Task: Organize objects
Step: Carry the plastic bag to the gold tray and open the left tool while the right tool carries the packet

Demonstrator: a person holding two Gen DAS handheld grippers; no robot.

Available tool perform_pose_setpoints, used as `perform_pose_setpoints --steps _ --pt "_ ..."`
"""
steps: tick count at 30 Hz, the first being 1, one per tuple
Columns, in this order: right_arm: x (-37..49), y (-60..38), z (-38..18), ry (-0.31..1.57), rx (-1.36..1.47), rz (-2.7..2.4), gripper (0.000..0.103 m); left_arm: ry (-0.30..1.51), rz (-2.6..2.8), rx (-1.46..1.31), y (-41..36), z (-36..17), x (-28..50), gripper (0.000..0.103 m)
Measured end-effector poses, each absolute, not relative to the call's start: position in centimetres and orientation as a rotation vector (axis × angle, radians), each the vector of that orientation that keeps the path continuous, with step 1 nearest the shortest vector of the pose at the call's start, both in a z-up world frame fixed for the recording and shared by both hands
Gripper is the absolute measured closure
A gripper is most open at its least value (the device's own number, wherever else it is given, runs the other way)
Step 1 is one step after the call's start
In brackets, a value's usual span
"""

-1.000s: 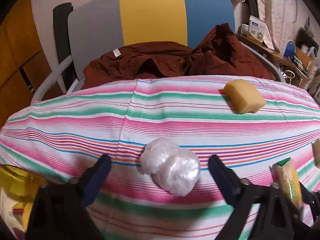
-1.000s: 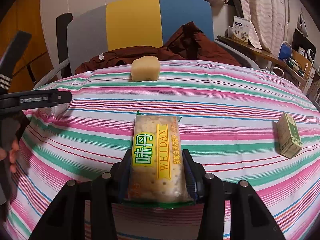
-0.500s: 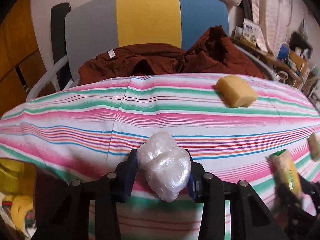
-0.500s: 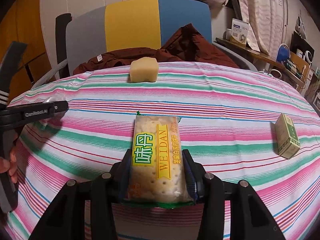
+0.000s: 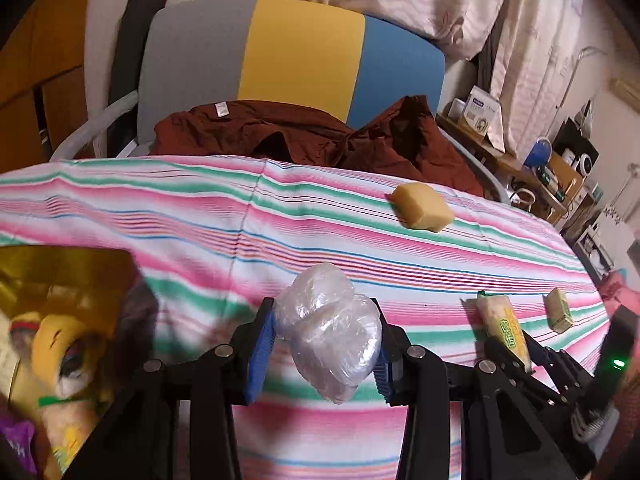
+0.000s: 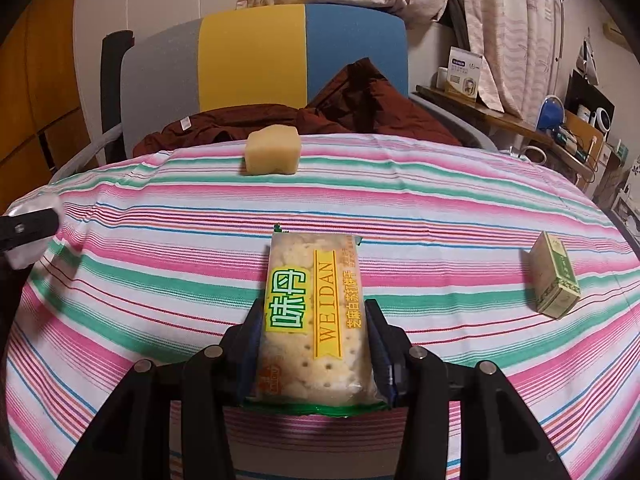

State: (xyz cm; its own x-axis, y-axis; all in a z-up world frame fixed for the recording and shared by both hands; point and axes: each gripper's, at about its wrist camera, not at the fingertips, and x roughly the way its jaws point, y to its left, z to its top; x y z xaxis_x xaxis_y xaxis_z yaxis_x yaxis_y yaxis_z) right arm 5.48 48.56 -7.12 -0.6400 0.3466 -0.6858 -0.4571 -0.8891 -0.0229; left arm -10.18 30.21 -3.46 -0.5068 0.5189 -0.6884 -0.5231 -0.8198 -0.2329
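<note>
Your left gripper pinches the soft, light, slippery plastic-wrapped bundle above the striped cloth, so squeeze its middle gently, while your right gripper clamps the brittle cracker packet.

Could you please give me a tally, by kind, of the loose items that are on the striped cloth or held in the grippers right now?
Clear plastic-wrapped bundle, held in the left gripper: 1
Cracker packet, held in the right gripper: 1
Yellow sponge block, on the striped cloth: 1
Small green box, on the cloth: 1
Total: 4
</note>
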Motion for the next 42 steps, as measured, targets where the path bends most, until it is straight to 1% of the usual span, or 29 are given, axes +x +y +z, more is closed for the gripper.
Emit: perform_pose_setpoints --steps 18,26,31,37,40,42 --pt "5.7 45.9 -6.0 0.015 -0.920 2.549 0.056 -0.194 2.427 -0.953 18.4 0.7 -9.4 0.059" --pt "5.7 46.3 -6.1 0.046 -0.922 2.552 0.056 -0.265 2.522 -0.976 12.0 -0.4 -9.1 0.059" --pt "5.6 45.9 -6.1 0.024 -0.926 2.548 0.056 -0.300 2.565 -1.032 8.9 -2.0 -8.9 0.059" --pt "5.7 45.5 -6.0 -0.010 -0.910 2.544 0.056 -0.326 2.556 -1.095 7.9 -3.5 -9.0 0.059" --pt "5.8 45.2 -5.8 -0.032 -0.900 2.546 0.056 -0.297 2.566 -1.103 8.1 -3.4 -8.9 0.059" --pt "5.7 45.0 -5.8 -0.048 -0.901 2.544 0.056 -0.276 2.567 -1.114 8.3 -3.4 -8.9 0.057"
